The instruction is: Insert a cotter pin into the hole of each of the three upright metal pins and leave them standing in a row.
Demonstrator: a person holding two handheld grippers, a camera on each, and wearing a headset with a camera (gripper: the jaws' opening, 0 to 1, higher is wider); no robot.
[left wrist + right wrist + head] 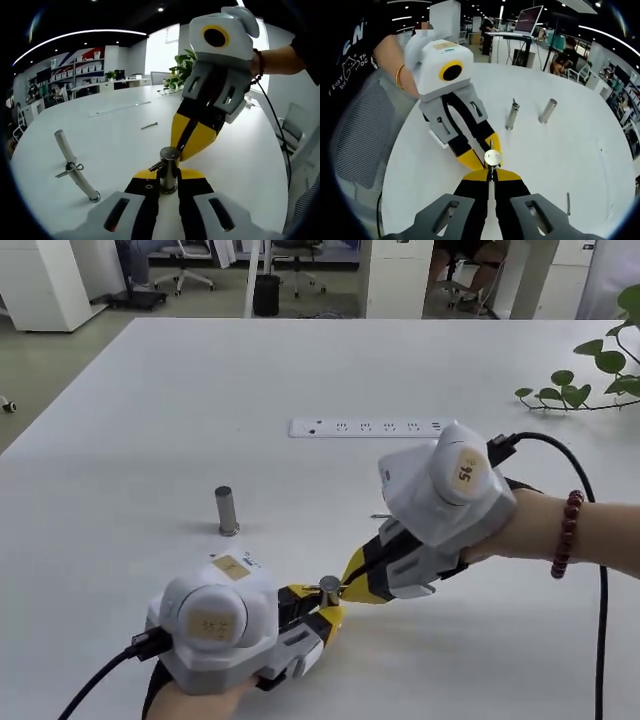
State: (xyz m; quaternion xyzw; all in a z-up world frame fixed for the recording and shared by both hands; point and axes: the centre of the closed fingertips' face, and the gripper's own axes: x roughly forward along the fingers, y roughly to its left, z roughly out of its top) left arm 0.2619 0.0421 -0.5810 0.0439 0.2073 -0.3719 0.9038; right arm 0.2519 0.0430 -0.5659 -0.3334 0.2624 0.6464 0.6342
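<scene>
Metal pin [168,159] clamped upright in left gripper [168,177] jaws, steadied so right gripper [183,150], at 1 o'clock, can feed the pinched cotter pin [156,165].

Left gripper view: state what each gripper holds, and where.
Left gripper clamps the upright metal pin by its lower shaft. Right gripper pinches the cotter pin by one end.
</scene>
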